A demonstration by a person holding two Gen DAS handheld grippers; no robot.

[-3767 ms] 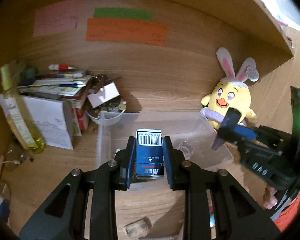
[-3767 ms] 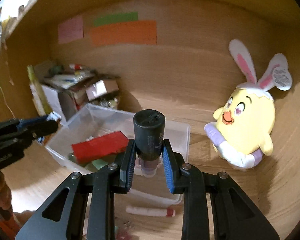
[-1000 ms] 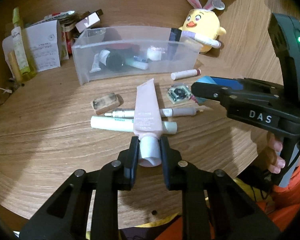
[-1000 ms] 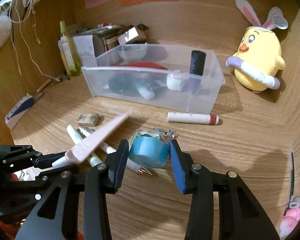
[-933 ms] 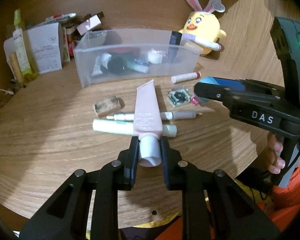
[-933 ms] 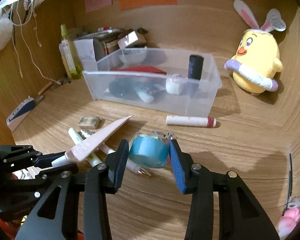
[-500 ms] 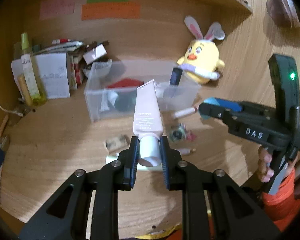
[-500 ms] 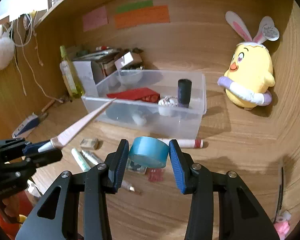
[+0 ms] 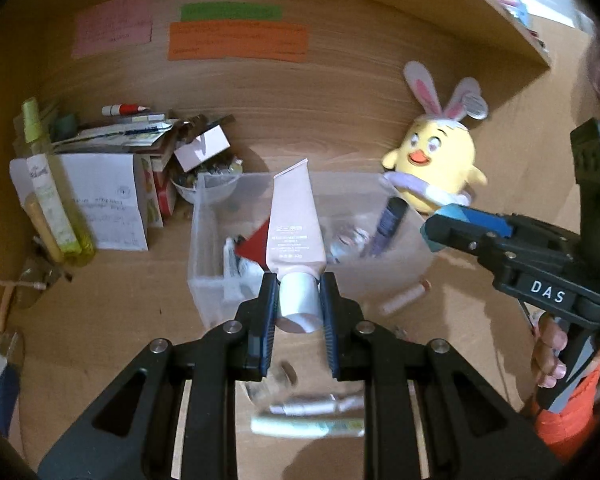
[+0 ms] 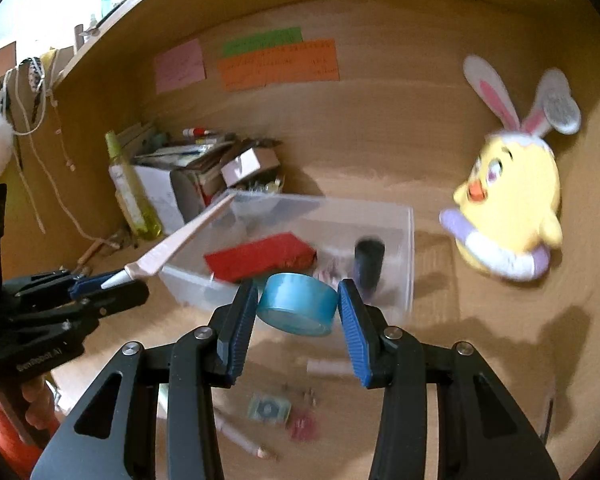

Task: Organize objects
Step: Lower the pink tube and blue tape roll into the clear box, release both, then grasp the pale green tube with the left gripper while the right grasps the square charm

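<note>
My left gripper (image 9: 298,300) is shut on the white cap of a pale pink tube (image 9: 296,224), which points forward over the clear plastic bin (image 9: 208,240). My right gripper (image 10: 298,300) is shut on a blue roll of tape (image 10: 298,298), held in the air just in front of the same bin (image 10: 408,240). The bin holds a red flat pack (image 10: 256,260), a dark bottle (image 10: 368,260) and smaller items. In the right wrist view the left gripper (image 10: 104,282) with the tube (image 10: 180,240) is at the left. The right gripper (image 9: 440,228) appears at the right in the left wrist view.
A yellow bunny-eared plush (image 10: 508,208) sits right of the bin. A stack of papers, boxes and a yellow-green bottle (image 9: 48,196) stand at the left. On the desk lie a white stick (image 9: 404,300), pens (image 9: 308,426), a small packet (image 10: 268,408) and a red bit (image 10: 304,428).
Both grippers have risen from the desk and moved toward the bin, the left carrying the pink tube and the right the blue tape. The loose items on the desk now lie below them.
</note>
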